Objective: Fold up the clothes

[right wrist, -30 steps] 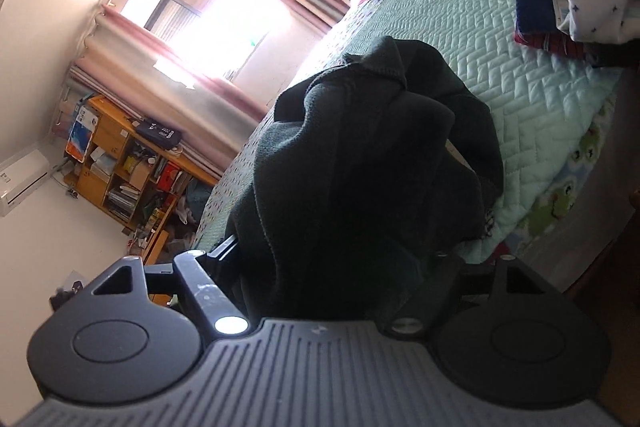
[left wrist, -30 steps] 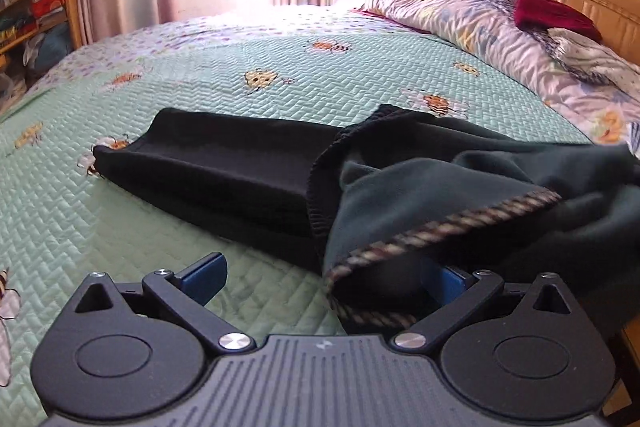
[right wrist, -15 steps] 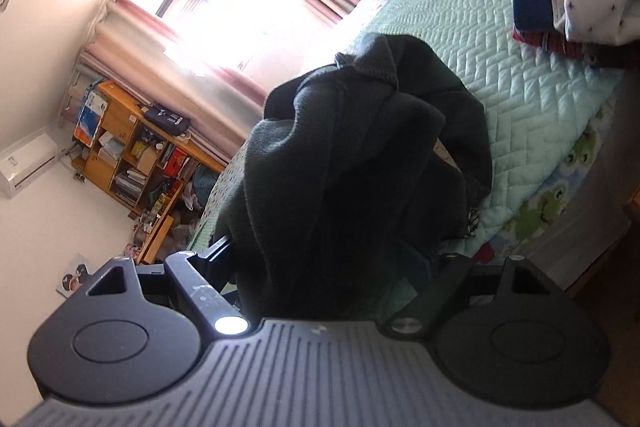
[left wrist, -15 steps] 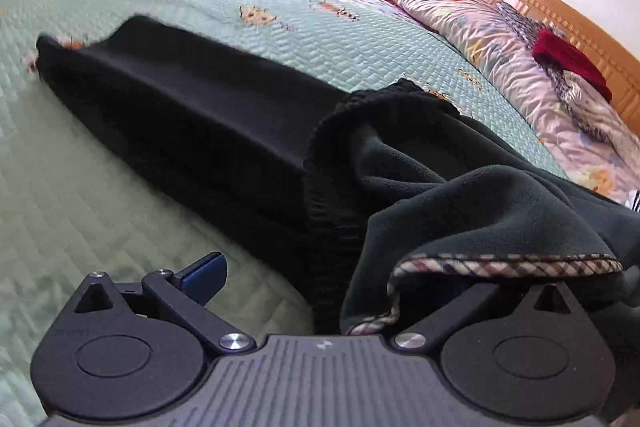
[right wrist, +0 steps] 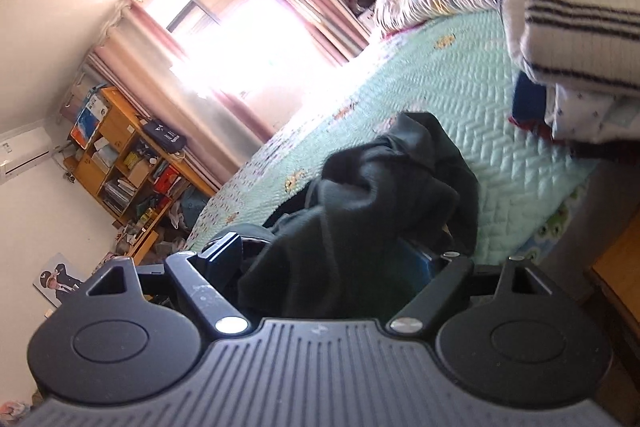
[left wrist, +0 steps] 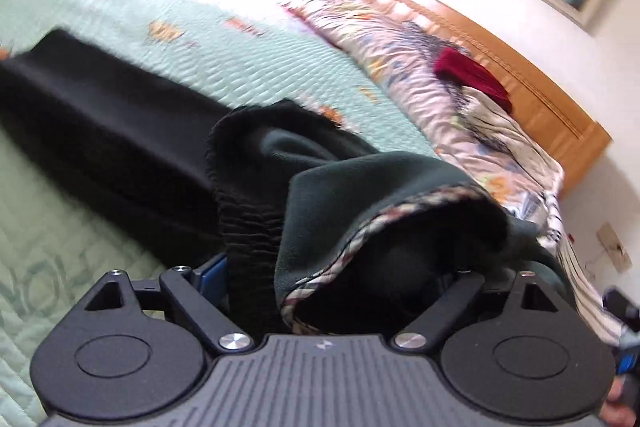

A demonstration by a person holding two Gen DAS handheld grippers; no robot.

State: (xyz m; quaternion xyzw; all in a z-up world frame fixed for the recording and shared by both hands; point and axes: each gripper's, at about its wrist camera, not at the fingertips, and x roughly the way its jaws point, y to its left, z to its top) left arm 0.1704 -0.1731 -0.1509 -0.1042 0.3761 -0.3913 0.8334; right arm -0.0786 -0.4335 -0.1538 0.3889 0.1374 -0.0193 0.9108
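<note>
Dark green fleece-lined trousers (left wrist: 360, 179) with a ribbed waistband and plaid trim lie on the mint quilted bedspread (left wrist: 240, 67). Their black leg (left wrist: 112, 123) stretches away to the left. My left gripper (left wrist: 340, 267) has the bunched waist end between its jaws, which are closing. Its blue left pad sits beside the ribbed band and its right finger is hidden under cloth. In the right wrist view the same trousers (right wrist: 380, 195) are heaped, and my right gripper (right wrist: 334, 255) is shut on a thick bunch of them.
Floral bedding (left wrist: 420, 67) and a dark red garment (left wrist: 472, 75) lie along the wooden headboard (left wrist: 540, 87). A stack of folded clothes (right wrist: 580, 11) sits on the bed at the right. A bookshelf (right wrist: 120, 163) and a curtained window (right wrist: 248, 39) stand beyond the bed.
The left view has swung and tilted, and the left gripper's blue pad has come inward to the waistband. In the right view the trousers sit lower, with more bedspread showing.
</note>
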